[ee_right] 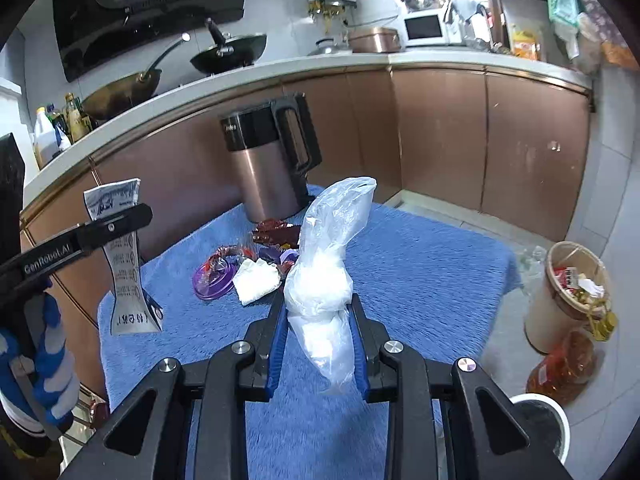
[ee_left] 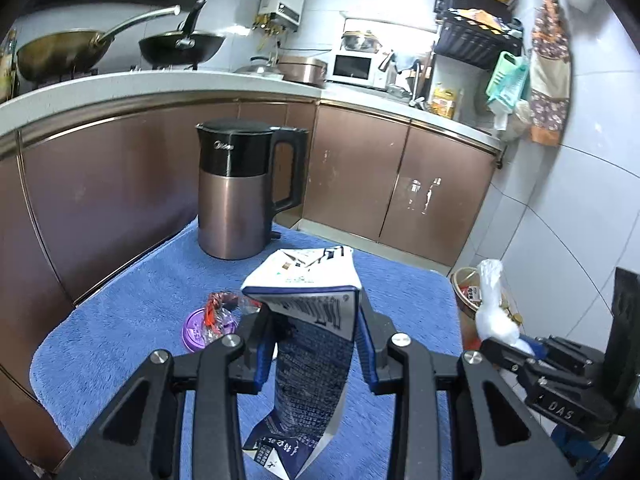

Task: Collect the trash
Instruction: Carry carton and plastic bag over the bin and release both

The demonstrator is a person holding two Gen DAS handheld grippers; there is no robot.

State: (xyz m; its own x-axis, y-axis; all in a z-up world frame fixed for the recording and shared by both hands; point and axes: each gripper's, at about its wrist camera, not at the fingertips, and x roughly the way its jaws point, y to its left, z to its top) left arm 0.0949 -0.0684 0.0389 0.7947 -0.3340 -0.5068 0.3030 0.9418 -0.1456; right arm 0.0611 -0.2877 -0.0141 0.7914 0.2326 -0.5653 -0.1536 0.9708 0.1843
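My left gripper (ee_left: 316,316) is shut on a flattened blue-and-white carton (ee_left: 308,344) and holds it above the blue towel (ee_left: 140,312); the carton also shows in the right wrist view (ee_right: 124,264). My right gripper (ee_right: 318,312) is shut on a clear plastic bag (ee_right: 328,264) with white stuff inside, also held above the towel (ee_right: 420,280). On the towel lie a purple lid (ee_right: 212,280), a crumpled white tissue (ee_right: 256,280) and red wrappers (ee_right: 276,232). The lid (ee_left: 196,332) sits left of the left gripper.
A brown and black electric kettle (ee_left: 240,192) stands at the towel's far edge. A full beige trash bin (ee_right: 564,300) stands on the floor to the right, with an orange bag (ee_right: 560,368) and a white-rimmed container (ee_right: 540,424) beside it. Brown cabinets (ee_left: 400,184) run behind.
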